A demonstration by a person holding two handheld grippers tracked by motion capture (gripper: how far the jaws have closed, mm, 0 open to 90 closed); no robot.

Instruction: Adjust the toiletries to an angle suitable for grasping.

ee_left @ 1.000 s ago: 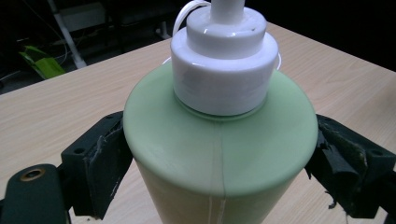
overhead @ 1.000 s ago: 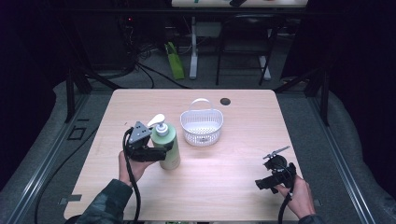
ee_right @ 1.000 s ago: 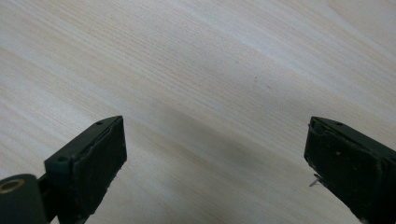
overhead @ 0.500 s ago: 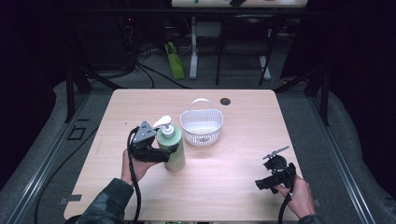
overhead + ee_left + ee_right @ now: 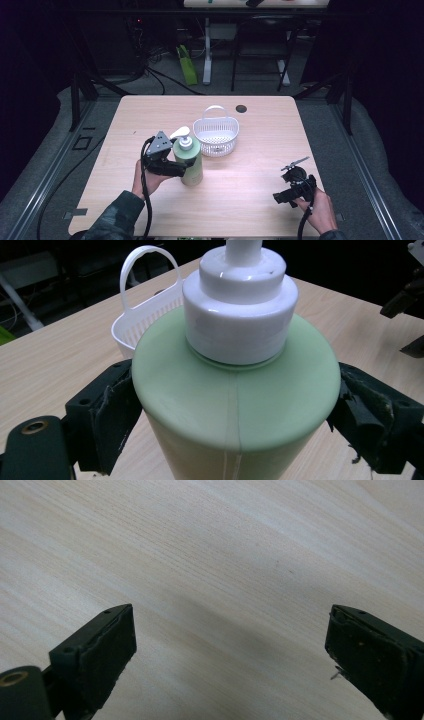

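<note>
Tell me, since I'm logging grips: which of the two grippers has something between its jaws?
The left gripper: its pads clamp the green pump bottle. The right gripper is open over bare table.

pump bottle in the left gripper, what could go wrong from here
The green pump bottle is gripped by the left gripper only at its smooth, rounded shoulder, so it might slip or swing between the pads. The white basket stands close behind it and looks light: a low pass could knock its rim or its raised handle and shove it. The bottle also looks taller than the basket, so it may tip once it is put in.
</note>
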